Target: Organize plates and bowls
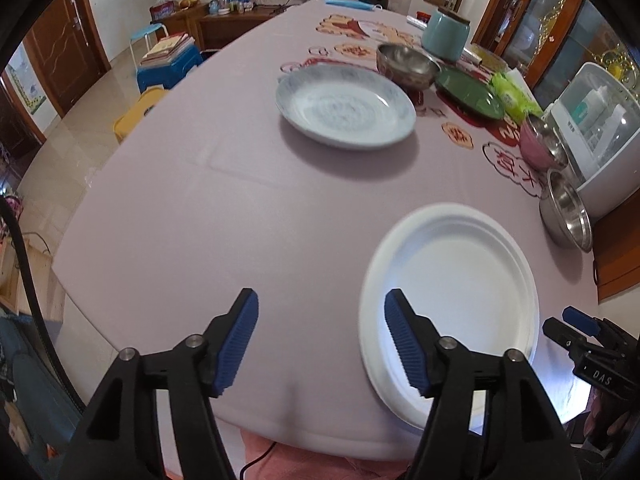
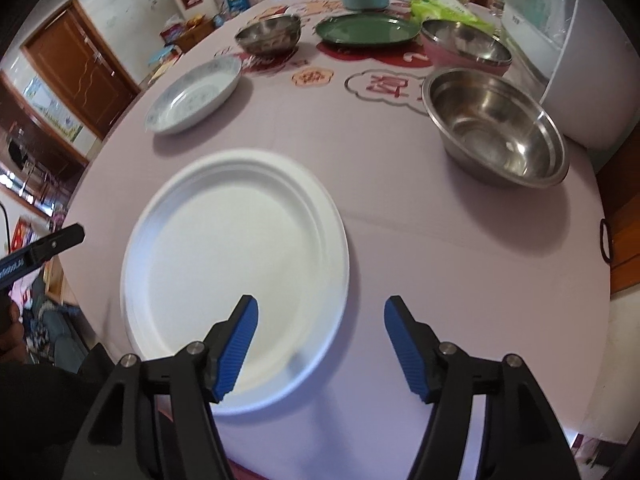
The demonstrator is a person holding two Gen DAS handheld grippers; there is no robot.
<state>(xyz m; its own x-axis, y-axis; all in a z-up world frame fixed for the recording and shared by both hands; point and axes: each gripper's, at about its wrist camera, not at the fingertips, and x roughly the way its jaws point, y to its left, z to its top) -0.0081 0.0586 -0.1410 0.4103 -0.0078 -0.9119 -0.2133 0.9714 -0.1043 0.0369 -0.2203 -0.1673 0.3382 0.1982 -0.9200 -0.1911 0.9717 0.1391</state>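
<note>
A white paper plate (image 1: 452, 304) (image 2: 236, 264) lies flat near the table's front edge. My left gripper (image 1: 320, 340) is open above its left rim, nothing between the blue pads. My right gripper (image 2: 320, 344) is open over the plate's right rim, also empty. Farther back sit a blue-patterned china plate (image 1: 346, 106) (image 2: 196, 94), a green plate (image 1: 468, 94) (image 2: 364, 30), a steel bowl (image 1: 406, 64) (image 2: 268, 34), a pink bowl (image 1: 540, 144) (image 2: 466, 46) and a large steel bowl (image 1: 566, 208) (image 2: 496, 128).
The pink tablecloth (image 1: 200, 208) covers a round table. A teal canister (image 1: 446, 34) and green wipes pack (image 1: 514, 94) stand at the back. A white appliance (image 1: 600, 140) crowds the right edge. Stools (image 1: 168, 66) stand on the floor to the left.
</note>
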